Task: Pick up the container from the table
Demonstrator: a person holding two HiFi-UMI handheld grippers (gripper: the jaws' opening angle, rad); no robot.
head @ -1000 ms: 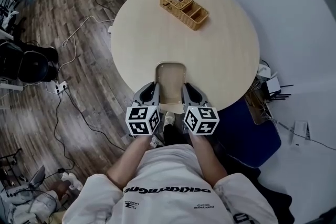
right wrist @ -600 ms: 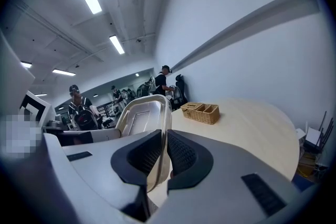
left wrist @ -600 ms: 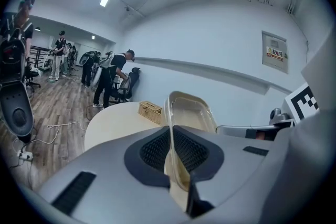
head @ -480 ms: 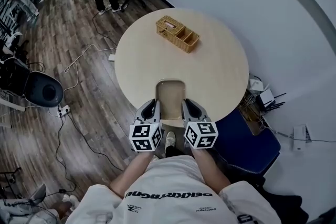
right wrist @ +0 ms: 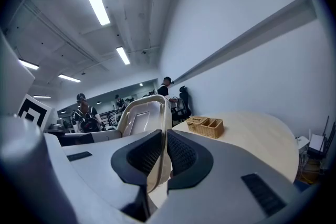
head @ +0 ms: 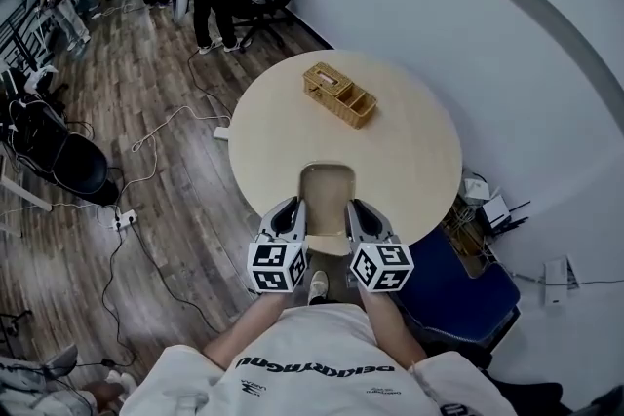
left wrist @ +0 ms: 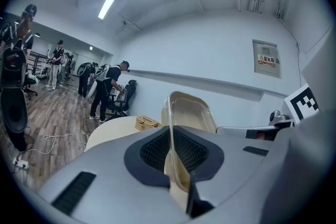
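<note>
Head view: the left tool (head: 290, 212) and the right tool (head: 357, 214) flank the near end of the beige container (head: 327, 190), one on each long side. The container sits at the near edge of the round counter (head: 414, 146), its near end reaching past that edge. A wicker basket (head: 339, 94) stands well apart at the far side. Left gripper view: the jaws are pressed onto the container's thin side wall (left wrist: 181, 113), which rises between the ribbed pads, and the counter appears lower and behind. Right gripper view: the jaws pinch the opposite wall (right wrist: 137, 117) in the same way. Status: both grips are made, and the container appears raised and tilted off the counter. The pickup is judged essentially complete; only carrying it clear remains.
</note>
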